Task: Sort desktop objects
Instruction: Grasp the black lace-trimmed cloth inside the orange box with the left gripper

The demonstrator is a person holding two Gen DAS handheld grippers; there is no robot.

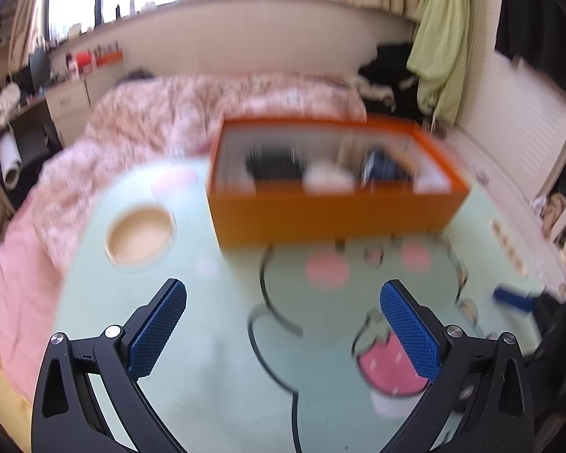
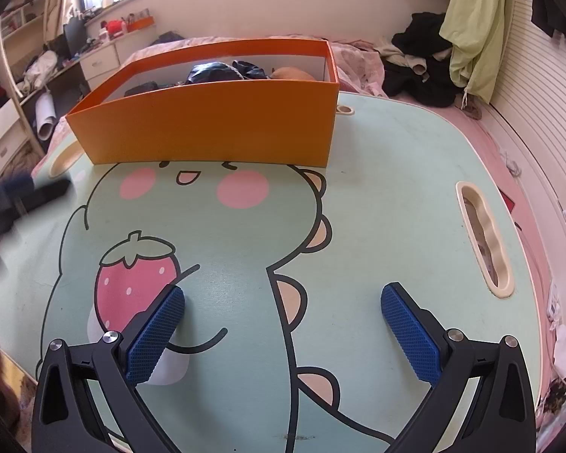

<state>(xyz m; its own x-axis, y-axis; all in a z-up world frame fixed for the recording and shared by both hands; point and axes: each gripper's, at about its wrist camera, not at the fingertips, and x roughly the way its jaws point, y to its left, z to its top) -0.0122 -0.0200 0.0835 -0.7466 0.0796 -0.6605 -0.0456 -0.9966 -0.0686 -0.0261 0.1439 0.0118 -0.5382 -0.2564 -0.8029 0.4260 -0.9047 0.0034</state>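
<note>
An orange box (image 2: 215,128) stands at the far side of a mint-green lap table (image 2: 396,196) printed with a cartoon dinosaur. Dark items and a light one lie inside it. The box also shows, blurred, in the left wrist view (image 1: 332,215). My left gripper (image 1: 283,324) is open and empty above the table in front of the box. My right gripper (image 2: 283,332) is open and empty low over the dinosaur print. The left gripper appears blurred at the left edge of the right wrist view (image 2: 15,196).
The table sits on a bed with a pink floral quilt (image 1: 162,120). A round cup recess (image 1: 139,238) is at the table's left, a long handle slot (image 2: 485,241) at its right. Clothes (image 2: 422,64) are piled behind, and a white slatted wall (image 2: 539,120) runs along the right.
</note>
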